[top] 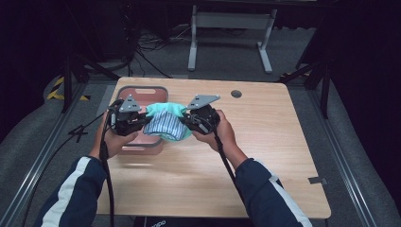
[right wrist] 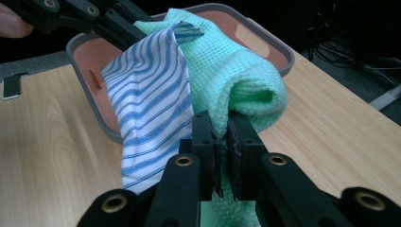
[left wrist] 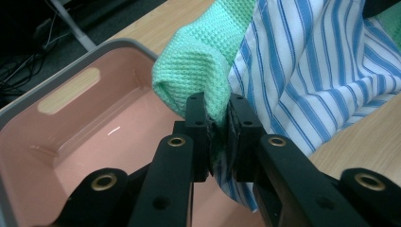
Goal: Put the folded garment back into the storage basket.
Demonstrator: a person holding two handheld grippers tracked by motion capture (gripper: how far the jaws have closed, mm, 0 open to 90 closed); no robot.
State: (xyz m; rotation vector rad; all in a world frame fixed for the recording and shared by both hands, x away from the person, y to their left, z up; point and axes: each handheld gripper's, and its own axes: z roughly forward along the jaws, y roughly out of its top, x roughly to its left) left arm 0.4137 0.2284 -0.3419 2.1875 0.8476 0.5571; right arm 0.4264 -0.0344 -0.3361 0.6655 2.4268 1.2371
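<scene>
Green waffle cloth (top: 166, 109) and a blue-striped cloth (top: 165, 126) are held as one bundle, stretched between the two tongs above the near right rim of the pink tub (top: 142, 91). Each end is clenched: the left gripper (left wrist: 218, 124) and the right gripper (right wrist: 221, 135) are both closed on the fabric. The bundle's long axis is seen running hand to hand, with the tub lying to the left, nearer the left gripper
</scene>
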